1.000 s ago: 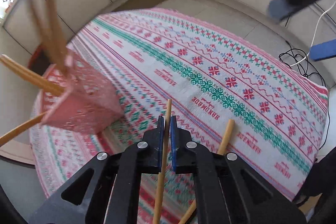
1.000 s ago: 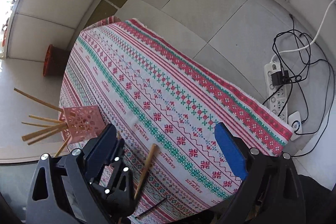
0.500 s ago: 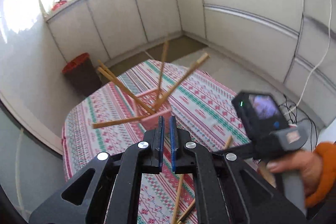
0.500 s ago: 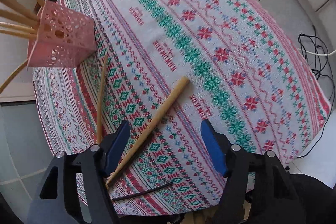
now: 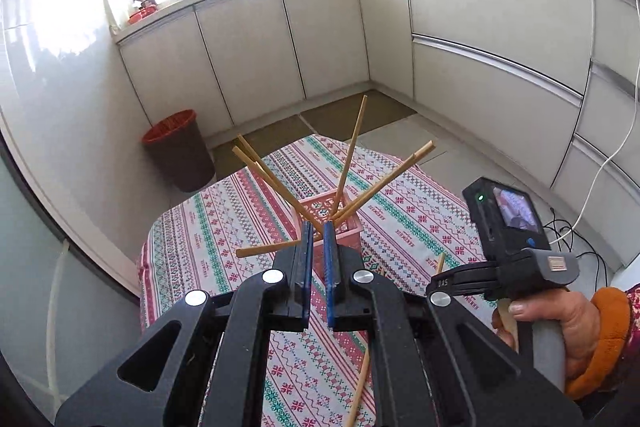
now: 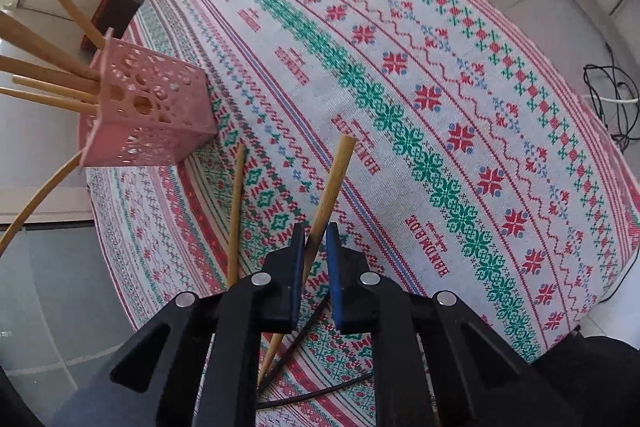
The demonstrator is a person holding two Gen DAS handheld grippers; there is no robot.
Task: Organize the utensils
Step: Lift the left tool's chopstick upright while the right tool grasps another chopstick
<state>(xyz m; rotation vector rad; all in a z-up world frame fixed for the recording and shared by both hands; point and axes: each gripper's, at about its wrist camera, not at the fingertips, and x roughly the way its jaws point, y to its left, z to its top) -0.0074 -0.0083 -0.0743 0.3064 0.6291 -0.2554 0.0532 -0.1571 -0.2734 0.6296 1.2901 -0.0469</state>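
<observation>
A white cloth (image 6: 400, 75) banded in red and green cross-stitch flowers, blue zigzags and red lettering covers the desk. The holder (image 6: 148, 107) is pale pink with pierced lacework sides; the sticks in it (image 5: 348, 155) and the thick stick (image 6: 330, 187) are honey-tan wood. Fingers (image 6: 334, 267) are black with blue pads. The bin (image 5: 176, 151) is brown with a red rim

- Holder (image 6: 148, 115) stands on the tablecloth (image 6: 440, 75), far left; several chopsticks (image 6: 52, 83) lean in it.
- Thick chopstick (image 6: 332, 187) lies near, between the right gripper (image 6: 312, 239) jaws.
- Thin chopstick (image 6: 236, 211) just left of it.
- Bin (image 5: 180, 151) beyond the table's far left.
</observation>
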